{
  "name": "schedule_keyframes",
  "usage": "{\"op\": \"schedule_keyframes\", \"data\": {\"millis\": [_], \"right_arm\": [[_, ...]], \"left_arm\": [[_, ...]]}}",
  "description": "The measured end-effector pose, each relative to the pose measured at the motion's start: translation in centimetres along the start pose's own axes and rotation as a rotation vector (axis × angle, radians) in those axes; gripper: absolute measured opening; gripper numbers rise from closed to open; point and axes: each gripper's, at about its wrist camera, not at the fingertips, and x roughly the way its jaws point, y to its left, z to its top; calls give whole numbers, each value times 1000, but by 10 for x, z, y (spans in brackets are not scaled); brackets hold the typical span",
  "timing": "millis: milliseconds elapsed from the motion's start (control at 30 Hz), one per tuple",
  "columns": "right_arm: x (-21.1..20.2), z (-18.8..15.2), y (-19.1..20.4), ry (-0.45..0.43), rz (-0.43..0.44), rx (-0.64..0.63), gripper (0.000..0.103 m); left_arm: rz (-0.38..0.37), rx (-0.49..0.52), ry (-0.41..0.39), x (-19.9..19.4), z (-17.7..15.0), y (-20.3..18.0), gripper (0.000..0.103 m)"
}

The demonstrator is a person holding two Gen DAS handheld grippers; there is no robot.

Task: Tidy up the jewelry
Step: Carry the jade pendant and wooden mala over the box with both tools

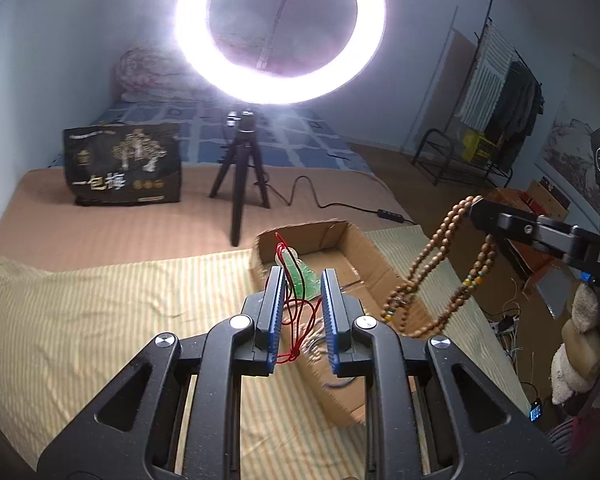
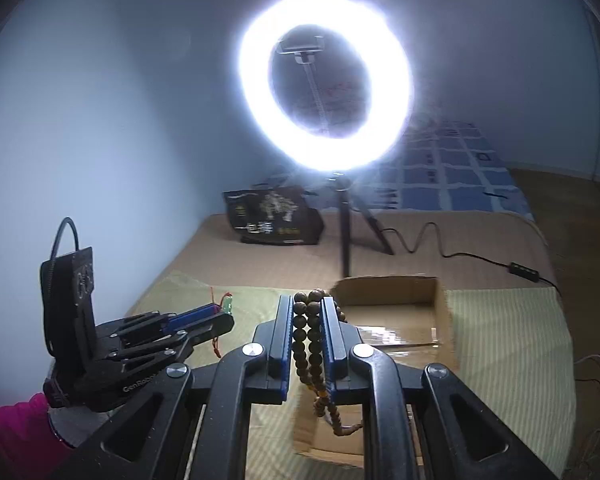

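The bed [image 1: 100, 216] under the striped cloth [image 1: 100, 300] is taking up most of both views, with the ring light [image 1: 280, 32] on its tripod [image 1: 240, 184] glaring straight ahead of both grippers and a dark printed bag [image 1: 122, 164] sitting off to the left of it. Just ahead of and below the left gripper [image 1: 302, 280], an open cardboard box [image 1: 340, 240] is lying on the cloth with its long side running away from the camera.

The right gripper [image 2: 307, 304] is clamping down on a strand of wooden prayer beads [image 2: 308, 332]; the beads are running lengthwise between its blue pads [image 2: 286, 332] and the rest is dangling in long loops straight down over the box's right edge, as the left wrist view shows.

The left gripper is hovering over the box with a small green jade pendant [image 1: 302, 276] between its fingertips, long axis pointing forward along the fingers, red cord [image 1: 296, 320] looping back and hanging below. There's a gap between the pads, so I can't tell if it's actually pinching the pendant or just the cord.
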Motion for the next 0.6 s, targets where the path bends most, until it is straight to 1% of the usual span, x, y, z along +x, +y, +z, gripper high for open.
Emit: {"op": "schedule_keyframes", "data": {"millis": [333,600], "right_arm": [[23,14,-42,20,-76,18,11],[55,20,-66,66,-108,27,11]], "left_arm": [[-24,11,27,47,16,-16,17],[-8,13,75,89,18,-14,17]]}}
